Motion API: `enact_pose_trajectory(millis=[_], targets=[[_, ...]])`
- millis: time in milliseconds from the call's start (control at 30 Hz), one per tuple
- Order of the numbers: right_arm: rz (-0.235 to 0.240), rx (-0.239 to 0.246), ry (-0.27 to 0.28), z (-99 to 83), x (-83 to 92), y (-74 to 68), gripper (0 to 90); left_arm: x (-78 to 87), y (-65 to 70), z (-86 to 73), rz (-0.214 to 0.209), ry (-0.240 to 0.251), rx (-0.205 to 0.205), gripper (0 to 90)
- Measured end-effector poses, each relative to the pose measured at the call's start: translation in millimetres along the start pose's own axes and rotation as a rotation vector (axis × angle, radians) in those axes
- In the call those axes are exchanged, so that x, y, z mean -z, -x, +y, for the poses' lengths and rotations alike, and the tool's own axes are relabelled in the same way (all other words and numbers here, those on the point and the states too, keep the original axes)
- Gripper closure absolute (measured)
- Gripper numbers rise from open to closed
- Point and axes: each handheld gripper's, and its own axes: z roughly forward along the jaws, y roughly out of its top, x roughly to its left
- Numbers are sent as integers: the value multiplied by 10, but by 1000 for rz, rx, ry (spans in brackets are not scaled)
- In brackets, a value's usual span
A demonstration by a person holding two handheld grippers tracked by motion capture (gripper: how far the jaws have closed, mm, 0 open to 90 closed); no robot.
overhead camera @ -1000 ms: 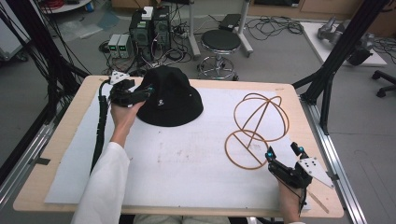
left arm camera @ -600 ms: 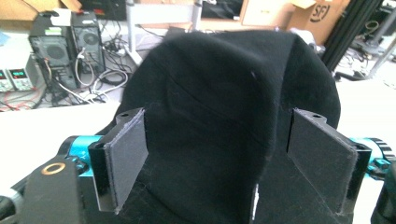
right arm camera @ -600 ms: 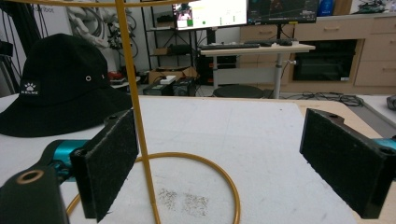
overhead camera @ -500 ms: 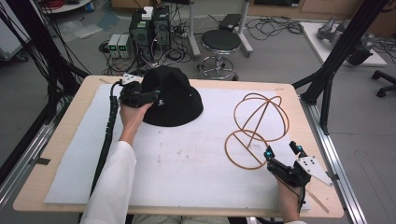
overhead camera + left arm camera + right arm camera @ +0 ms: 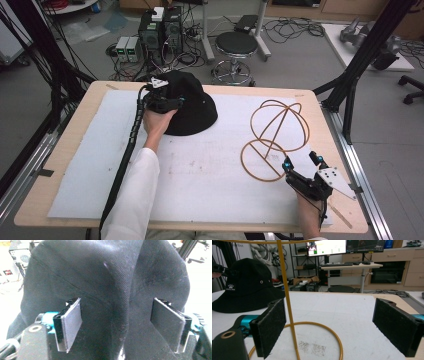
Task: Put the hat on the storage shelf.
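Observation:
A black bucket hat (image 5: 192,105) sits at the back left of the white mat; its crown (image 5: 112,290) rises close in the left gripper view. My left gripper (image 5: 167,102) is at the hat's left side, open, its pads (image 5: 71,323) standing on either side of a fold of the crown. A yellow wire stand (image 5: 277,132) with a round base ring (image 5: 312,326) stands at the right. My right gripper (image 5: 302,162) is open just in front of the ring, with the stand's upright rod (image 5: 287,297) between its pads (image 5: 270,327).
The white mat (image 5: 200,170) covers most of the wooden table (image 5: 60,165). A stool (image 5: 235,47) and electronics boxes (image 5: 160,30) stand on the floor behind the table. Black frame posts (image 5: 360,65) rise at both sides. A cable (image 5: 127,150) trails along the left forearm.
My left gripper has moved right from the hat's left brim onto the hat and now has the crown between its open pads. The right gripper has barely moved.

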Motion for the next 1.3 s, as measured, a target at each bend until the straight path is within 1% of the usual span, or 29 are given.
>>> enact_pose_trajectory(millis=[67,100,167,200,233,267,300,333,367,400,433,467,500,533,633,767,833,867,967,1067,1200,1300], targets=[[1,-1,0,-1,-1,2,108,-16,-3,-13,2,-8,-2,345],[2,1,0,-2,-3,3,108,-23,-7,-21,5,-13,-11,382],[1,2,-6,-4,-3,0,108,-41,-12,-39,18,-20,-21,421],[3,1,-7,-5,-3,-3,108,-49,-14,-46,15,-18,-18,453],[3,1,-7,-5,-3,-3,108,-55,-16,-51,13,-17,-19,453],[4,3,-7,-5,-4,-4,108,-61,-14,-55,9,-14,-19,530],[3,4,-8,-5,-4,-4,108,-65,-9,-58,9,-13,-22,577],[3,4,-8,-5,-4,-4,108,-72,-3,-61,23,-15,-27,658],[3,0,-9,-6,-2,-5,108,-77,-3,-67,29,-21,-27,658],[4,4,-10,-6,-1,-1,108,-81,-21,-73,13,-30,-18,830],[5,6,-10,-9,-3,0,108,-89,-38,-80,3,-42,-2,848],[5,6,-10,-9,-3,0,108,-88,-51,-81,-4,-49,13,848],[8,8,-15,-13,-2,-2,108,-80,-59,-74,-7,-49,37,858],[8,8,-15,-13,-2,-2,108,-74,-59,-69,-8,-51,40,858],[10,8,-16,-12,4,-7,108,-57,-62,-60,-12,-52,34,862],[7,13,-10,-10,10,-5,108,-57,-61,-77,-13,-36,35,861],[5,12,-12,-11,10,-3,108,-61,-67,-80,-17,-31,43,862],[6,12,-12,-12,9,-3,108,-55,-75,-78,-26,-31,43,862],[9,12,-14,-12,7,-2,108,-28,-81,-66,-24,-20,36,862],[5,10,-12,-12,9,0,108,-4,-86,-47,-31,-13,53,860],[4,7,-13,-12,8,2,108,55,-74,-2,-33,15,42,860],[5,5,-12,-13,7,4,108,133,-67,50,-28,42,32,860]])
